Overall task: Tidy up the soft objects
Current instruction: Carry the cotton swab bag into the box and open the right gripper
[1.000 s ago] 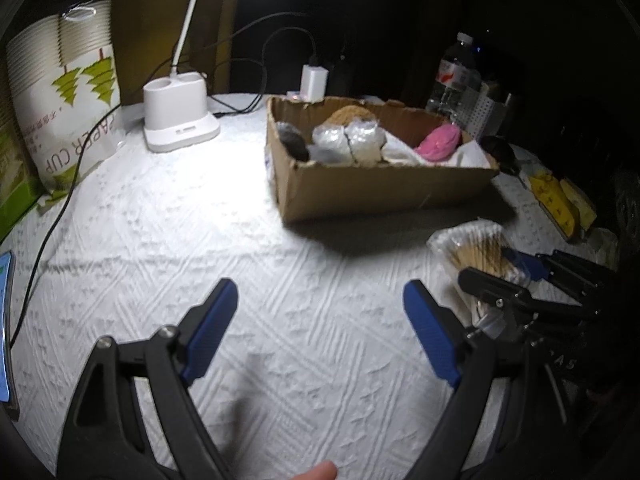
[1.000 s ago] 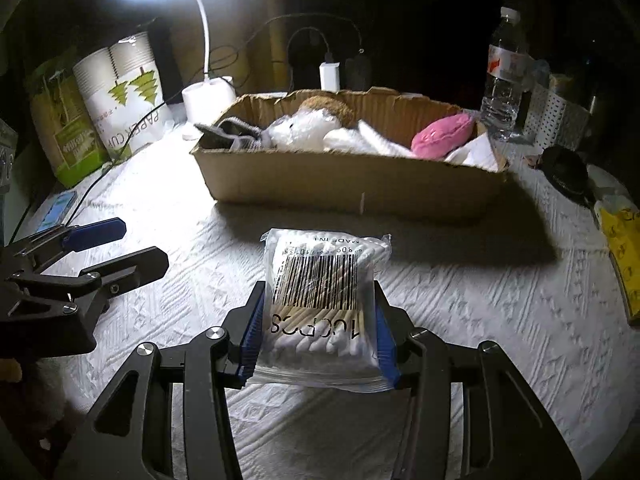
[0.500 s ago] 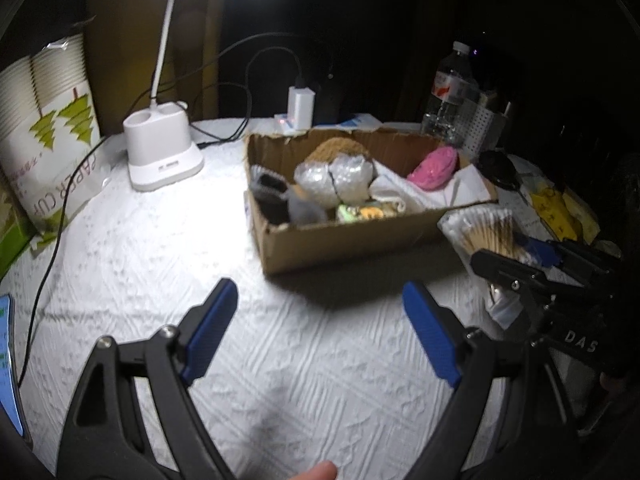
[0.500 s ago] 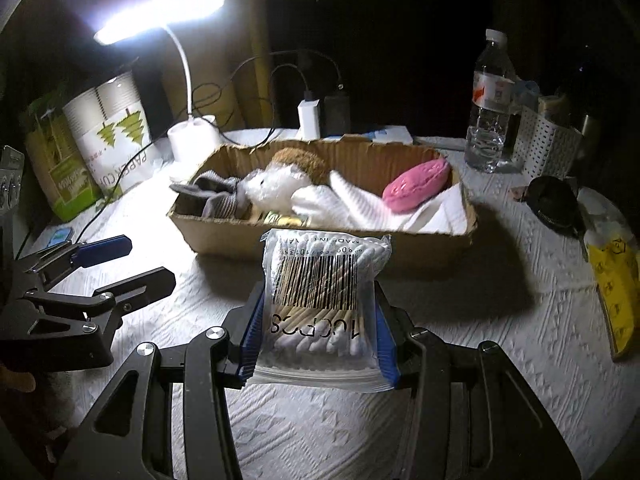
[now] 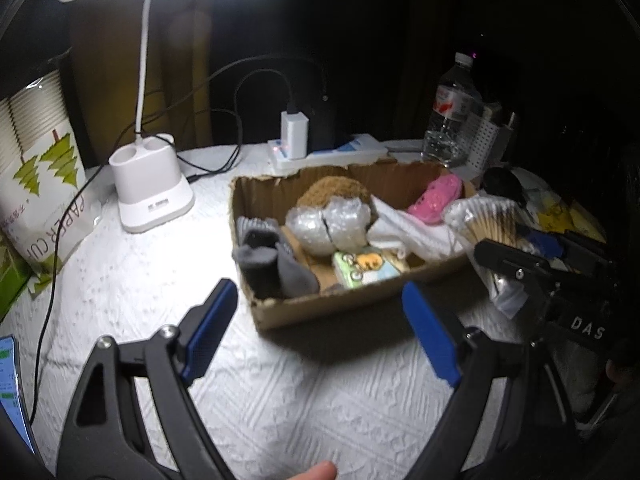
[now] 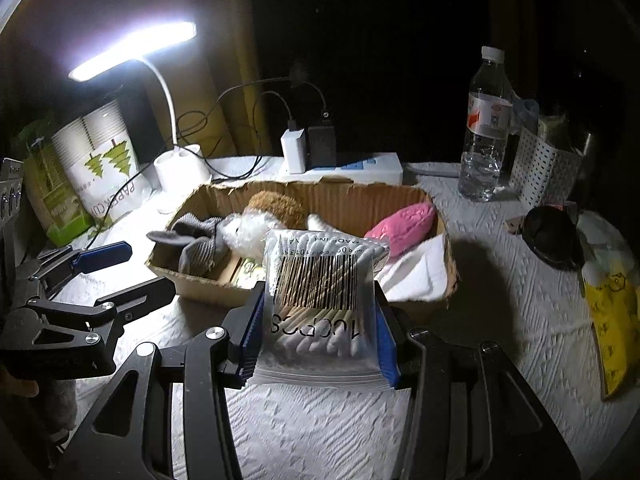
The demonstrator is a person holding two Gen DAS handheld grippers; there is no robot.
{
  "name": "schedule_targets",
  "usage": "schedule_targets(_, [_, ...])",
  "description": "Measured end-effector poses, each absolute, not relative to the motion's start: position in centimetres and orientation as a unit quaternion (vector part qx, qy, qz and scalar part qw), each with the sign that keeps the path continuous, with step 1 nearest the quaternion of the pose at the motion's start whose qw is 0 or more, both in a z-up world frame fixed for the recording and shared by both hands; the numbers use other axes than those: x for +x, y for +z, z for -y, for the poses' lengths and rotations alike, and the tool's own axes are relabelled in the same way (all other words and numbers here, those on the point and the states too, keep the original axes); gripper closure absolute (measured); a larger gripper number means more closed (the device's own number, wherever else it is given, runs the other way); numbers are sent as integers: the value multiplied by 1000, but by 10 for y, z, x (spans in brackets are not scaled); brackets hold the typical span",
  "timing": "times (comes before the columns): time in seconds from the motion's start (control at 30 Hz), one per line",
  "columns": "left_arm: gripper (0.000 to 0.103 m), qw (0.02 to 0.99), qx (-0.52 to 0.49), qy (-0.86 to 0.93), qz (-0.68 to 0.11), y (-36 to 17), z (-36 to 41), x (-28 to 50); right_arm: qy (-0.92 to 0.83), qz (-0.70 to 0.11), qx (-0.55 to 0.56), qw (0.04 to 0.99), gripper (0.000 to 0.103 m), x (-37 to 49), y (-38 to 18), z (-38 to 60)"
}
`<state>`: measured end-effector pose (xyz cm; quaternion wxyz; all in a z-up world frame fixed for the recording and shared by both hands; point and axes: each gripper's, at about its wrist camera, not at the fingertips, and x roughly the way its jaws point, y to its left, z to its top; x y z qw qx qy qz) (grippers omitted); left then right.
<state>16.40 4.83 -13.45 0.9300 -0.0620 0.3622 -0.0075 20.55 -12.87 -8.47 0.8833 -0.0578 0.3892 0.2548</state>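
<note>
My right gripper (image 6: 320,332) is shut on a clear bag of cotton swabs (image 6: 320,292) and holds it above the near wall of a cardboard box (image 6: 352,200). The bag also shows in the left wrist view (image 5: 484,228), at the box's right end. The box (image 5: 336,308) holds grey socks (image 5: 268,264), a bubble-wrapped bundle (image 5: 328,224), a brown plush (image 5: 332,192), a pink soft toy (image 5: 436,196), a white cloth (image 5: 412,232) and a small cartoon pack (image 5: 366,268). My left gripper (image 5: 320,340) is open and empty, in front of the box's near left corner.
A white desk lamp (image 5: 148,184) stands left of the box, with a paper cup pack (image 5: 40,184) beyond it. A power strip with chargers (image 5: 320,152), a water bottle (image 5: 452,120) and a white perforated basket (image 6: 548,172) stand behind. A yellow packet (image 6: 612,312) lies right.
Both grippers have risen and moved toward the box. The swab bag went from the tablecloth up to over the box's near wall. The left gripper stayed open.
</note>
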Motion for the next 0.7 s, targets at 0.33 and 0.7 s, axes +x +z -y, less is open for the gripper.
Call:
schedule_targets(0.33, [17, 931, -52, 3, -362, -137, -46, 192, 264, -385, -50, 883, 53, 237, -89, 126])
schedule_targets(0.7, [17, 925, -53, 12, -376, -154, -41, 219, 268, -389, -51, 880, 53, 272, -102, 124])
